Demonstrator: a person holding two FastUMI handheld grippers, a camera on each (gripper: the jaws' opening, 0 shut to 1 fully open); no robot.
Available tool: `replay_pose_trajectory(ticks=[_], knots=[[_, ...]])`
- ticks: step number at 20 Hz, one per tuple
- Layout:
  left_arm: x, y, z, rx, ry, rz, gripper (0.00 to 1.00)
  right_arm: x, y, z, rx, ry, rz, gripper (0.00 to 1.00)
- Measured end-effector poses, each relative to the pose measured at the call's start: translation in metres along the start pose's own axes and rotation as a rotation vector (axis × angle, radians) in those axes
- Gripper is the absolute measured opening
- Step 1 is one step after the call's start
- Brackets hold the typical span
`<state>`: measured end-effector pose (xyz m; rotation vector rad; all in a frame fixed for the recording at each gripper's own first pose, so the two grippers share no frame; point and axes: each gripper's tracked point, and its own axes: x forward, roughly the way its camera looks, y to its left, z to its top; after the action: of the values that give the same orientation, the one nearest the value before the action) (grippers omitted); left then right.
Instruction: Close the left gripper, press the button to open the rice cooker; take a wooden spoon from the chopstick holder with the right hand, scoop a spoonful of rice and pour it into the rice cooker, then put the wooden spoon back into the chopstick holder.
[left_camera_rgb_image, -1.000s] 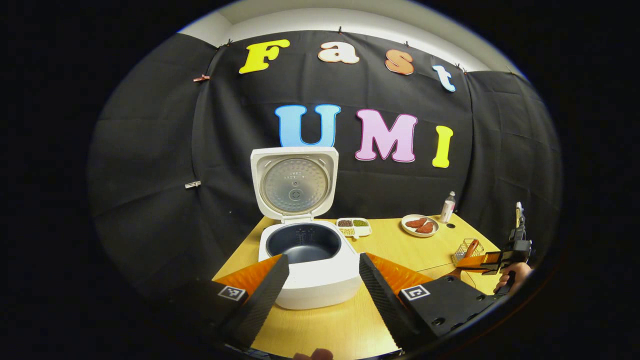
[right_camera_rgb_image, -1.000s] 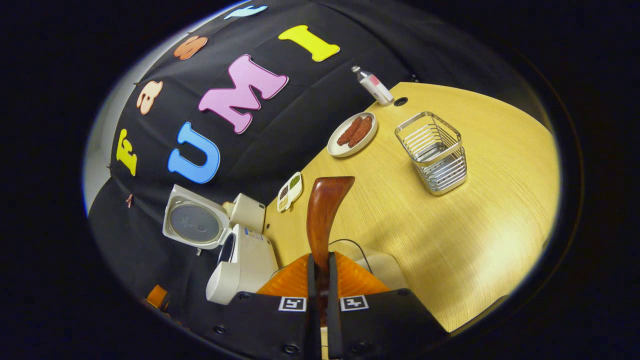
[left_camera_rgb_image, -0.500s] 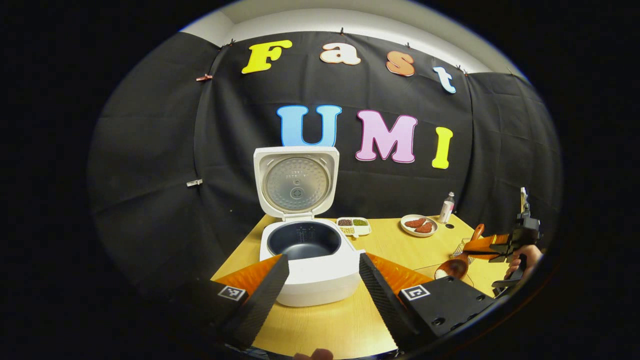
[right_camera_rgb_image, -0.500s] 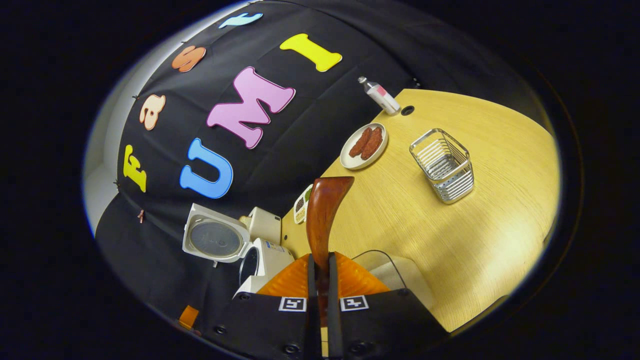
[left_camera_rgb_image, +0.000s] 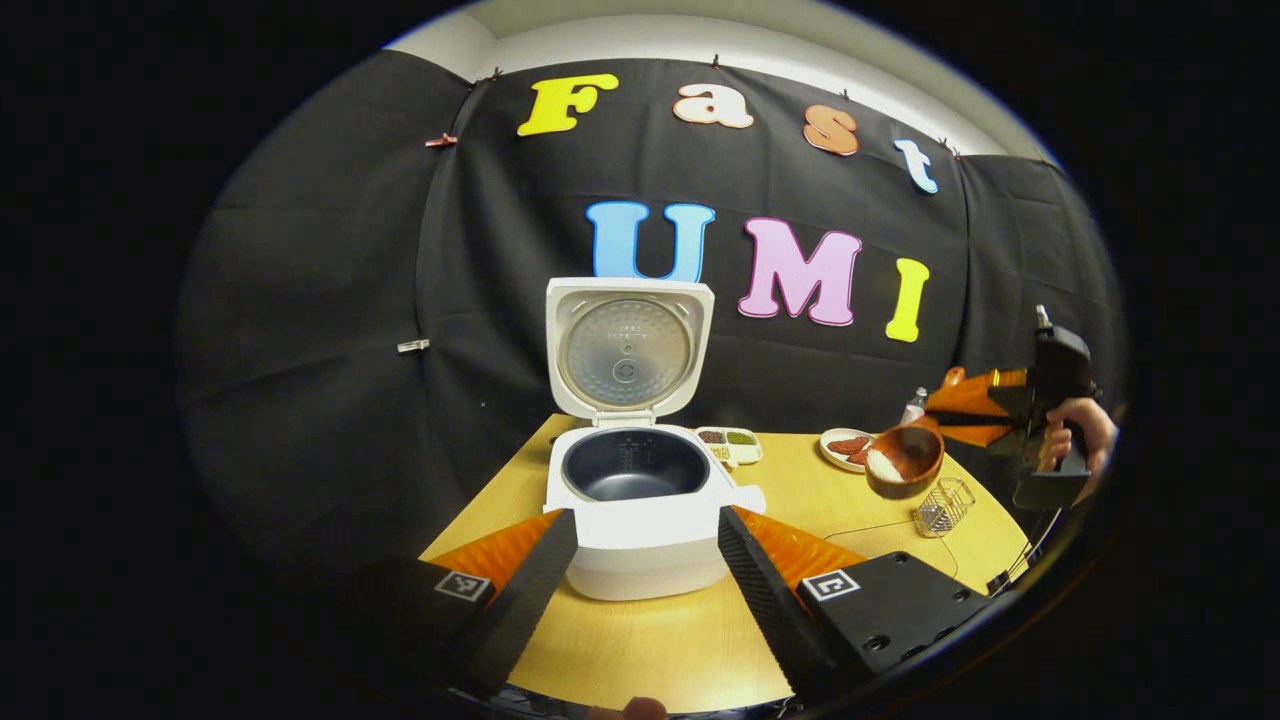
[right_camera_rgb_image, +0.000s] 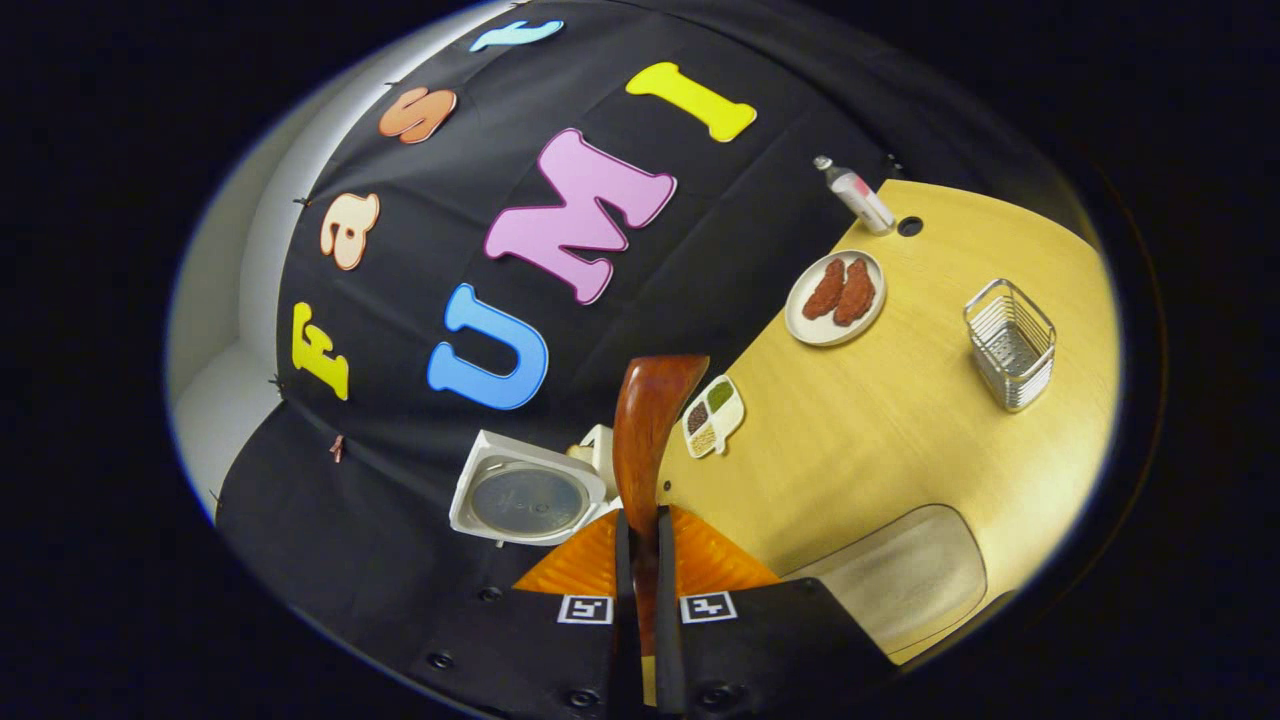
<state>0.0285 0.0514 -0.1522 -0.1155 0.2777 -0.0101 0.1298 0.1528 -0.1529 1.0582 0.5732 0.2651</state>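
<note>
Right gripper view hides most of the wooden spoon (right_camera_rgb_image: 645, 430): only its smooth, curved reddish handle rises between the right tool (right_camera_rgb_image: 640, 560), whose two fingers are pressed tight on the handle. The spoon's bowl lies out of that frame. Behind the handle the rice cooker (right_camera_rgb_image: 525, 498) is partly covered, its lid with the round metal plate facing the camera.

Left gripper view shows the spoon's round bowl (left_camera_rgb_image: 905, 462) with a small white heap of rice in it, carried in the air above the bench (left_camera_rgb_image: 660, 640), to the right of the open cooker with its dark, bare inner pot. The left tool (left_camera_rgb_image: 645, 540) is spread wide, gripping nothing, its ridged fingers flanking the cooker's glossy white front. A wire chopstick holder (left_camera_rgb_image: 943, 503) stands below the spoon.
</note>
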Motion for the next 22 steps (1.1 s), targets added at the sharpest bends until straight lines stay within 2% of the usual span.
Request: replay_pose_trajectory(ticks=[5,7,9,17,20,21,22], knots=[[-0.010,0.008,-0.005,-0.018,-0.004,0.025,0.98,0.043,0.062,-0.023,0.011,0.043,0.059,0.10],[-0.015,0.010,-0.004,-0.013,-0.008,0.031,1.00,0.062,0.079,-0.037,0.033,0.064,0.068,0.10],[-0.015,0.011,-0.005,-0.013,-0.008,0.036,0.98,0.081,0.091,-0.048,0.039,0.074,0.073,0.10],[-0.013,0.020,-0.011,-0.032,-0.005,0.047,0.98,0.151,0.106,-0.084,-0.032,0.088,0.028,0.10],[-0.010,0.024,-0.016,-0.041,0.003,0.050,0.97,0.173,0.105,-0.092,-0.126,0.077,0.001,0.10],[-0.009,0.026,-0.018,-0.045,0.006,0.051,1.00,0.179,0.105,-0.094,-0.171,0.073,-0.008,0.10],[-0.007,0.027,-0.020,-0.049,0.008,0.054,0.98,0.183,0.105,-0.098,-0.223,0.071,-0.013,0.10]])
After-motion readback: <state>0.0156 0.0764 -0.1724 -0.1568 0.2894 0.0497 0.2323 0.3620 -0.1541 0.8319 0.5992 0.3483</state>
